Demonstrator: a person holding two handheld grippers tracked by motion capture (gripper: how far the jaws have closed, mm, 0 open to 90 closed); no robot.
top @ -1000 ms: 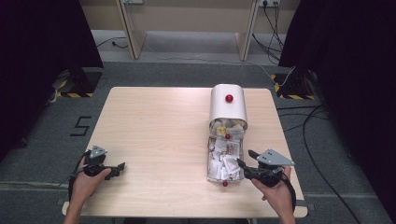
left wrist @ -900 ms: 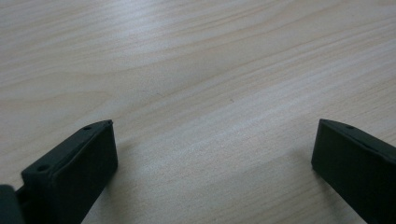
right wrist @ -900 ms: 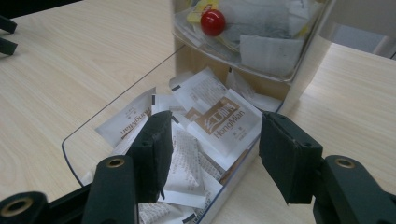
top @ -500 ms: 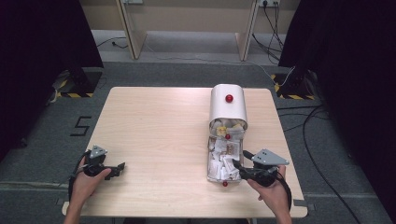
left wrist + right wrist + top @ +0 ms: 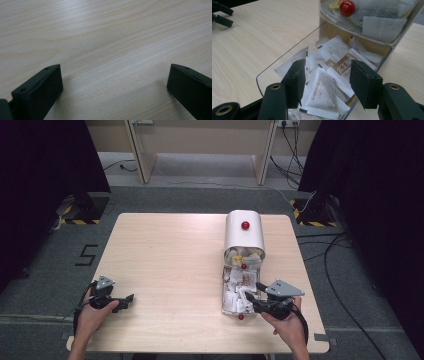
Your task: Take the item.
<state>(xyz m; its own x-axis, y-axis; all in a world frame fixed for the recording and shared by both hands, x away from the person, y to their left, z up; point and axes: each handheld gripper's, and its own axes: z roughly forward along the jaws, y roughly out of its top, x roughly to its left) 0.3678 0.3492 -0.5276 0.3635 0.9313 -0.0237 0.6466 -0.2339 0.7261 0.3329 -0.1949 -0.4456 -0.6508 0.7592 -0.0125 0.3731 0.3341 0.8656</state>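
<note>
Left gripper parked with jaws spread wide on bare surface well away from the tray, right gripper half-open straddling a white sachet lying lengthwise in that tray, gripping nothing yet.

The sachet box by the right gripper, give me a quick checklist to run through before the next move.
1. Clear door of the sachet box folded down flat on the table: ok.
2. Right gripper over the white sachet, fingers either side of it: ok.
3. Fingers pressing on the sachet: not ok, a gap shows on both sides.
4. Only one sachet between the fingers: cannot tell, several overlap there.
5. Left gripper open and low over bare table, away from the box: ok.
</note>
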